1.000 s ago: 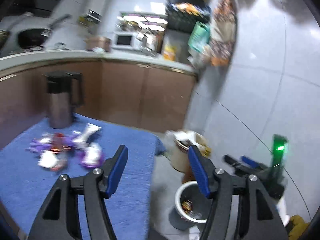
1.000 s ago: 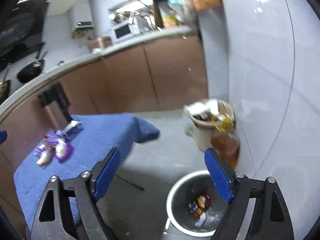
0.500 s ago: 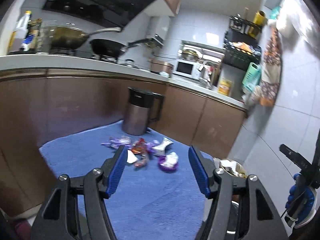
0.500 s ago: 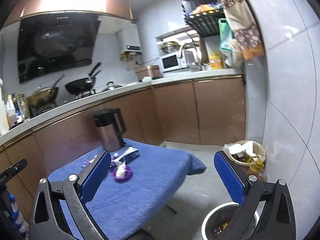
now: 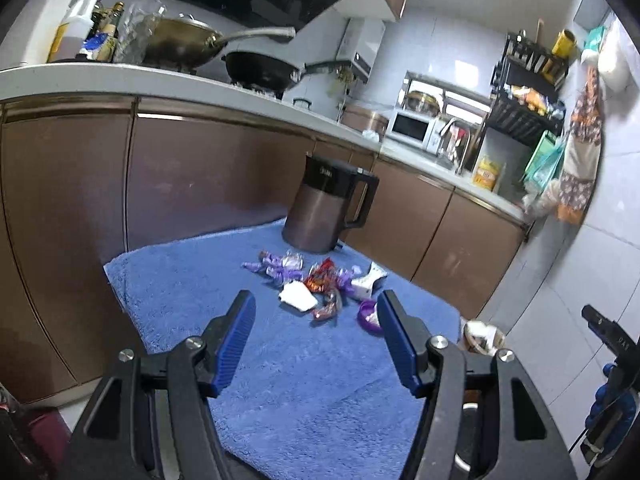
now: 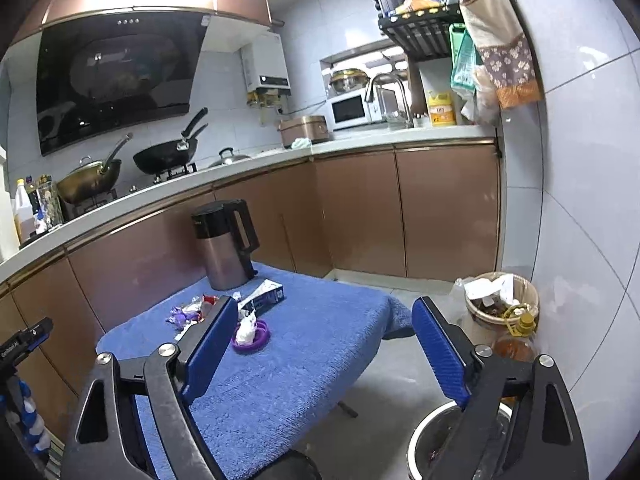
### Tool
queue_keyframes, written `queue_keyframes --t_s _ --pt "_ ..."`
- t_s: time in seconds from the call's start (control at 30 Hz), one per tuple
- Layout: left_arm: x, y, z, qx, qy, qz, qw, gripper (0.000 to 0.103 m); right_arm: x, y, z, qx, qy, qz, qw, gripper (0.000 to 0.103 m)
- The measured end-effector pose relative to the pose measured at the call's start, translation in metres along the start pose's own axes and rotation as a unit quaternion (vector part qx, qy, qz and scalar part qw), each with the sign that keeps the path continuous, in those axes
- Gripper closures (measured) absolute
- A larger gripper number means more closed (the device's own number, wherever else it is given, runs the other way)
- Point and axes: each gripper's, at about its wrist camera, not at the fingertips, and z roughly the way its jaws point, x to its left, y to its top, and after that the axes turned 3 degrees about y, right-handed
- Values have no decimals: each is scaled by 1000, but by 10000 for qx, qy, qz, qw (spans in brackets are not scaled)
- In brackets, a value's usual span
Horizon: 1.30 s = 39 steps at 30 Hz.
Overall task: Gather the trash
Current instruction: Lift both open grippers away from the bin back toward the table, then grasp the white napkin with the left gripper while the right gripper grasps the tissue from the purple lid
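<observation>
A: Where did the trash sit when both claws hung over the blue-towelled surface [image 5: 192, 300]?

B: In a loose cluster of wrappers [image 5: 316, 280] towards the far edge, just in front of the dark kettle [image 5: 326, 204]. A purple cup [image 6: 250, 338] with crumpled paper in it lay at the cluster's right end, nearest the edge beside the floor bins.

A: And the claws?

B: The left claw [image 5: 316, 344] was spread wide and held nothing. The right claw [image 6: 326, 354] was likewise wide open and empty.

A: Which was better placed?

B: I judged the left. The wrappers lay straight ahead of it, framed between its fingers, with bare towel between. From the right claw the cluster lay ahead and to the left, partly hidden behind its left finger.

A: Any long axis to mind?

B: The cluster ran roughly along the far edge, so across the left claw's opening. The bin [image 6: 424, 440] stood on the floor under the right claw.
</observation>
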Motion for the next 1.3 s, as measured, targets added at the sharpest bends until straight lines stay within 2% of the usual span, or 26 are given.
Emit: queue_keyframes --t_s 0.27,0.37,0.57,0.8,1.07,1.17,1.27,1.3 --pt "-10 -17 70 759 -109 269 9967 42 3 -16 65 683 130 -27 9976 22" --pt "-8 -23 103 1097 -127 209 9937 42 7 -25 97 989 203 -53 9949 24" --pt "2 -21 185 1836 -172 -127 9828 42 21 -46 178 1615 505 -96 9855 35" --pt "7 -14 276 2357 -58 -312 9713 43 54 -54 257 2029 1082 -239 9729 42" --pt "9 -19 338 2683 165 -324 9627 43 84 -67 323 2370 1437 -249 9605 44" --pt "6 -23 347 2723 186 -257 9617 50 93 -74 337 2478 1481 -318 9569 52" --pt "5 -25 350 2678 265 -191 9629 62 99 -80 350 2586 1528 -333 9532 61" --pt "6 -25 350 2671 266 -182 9631 70 100 -80 351 2603 1537 -346 9526 65"
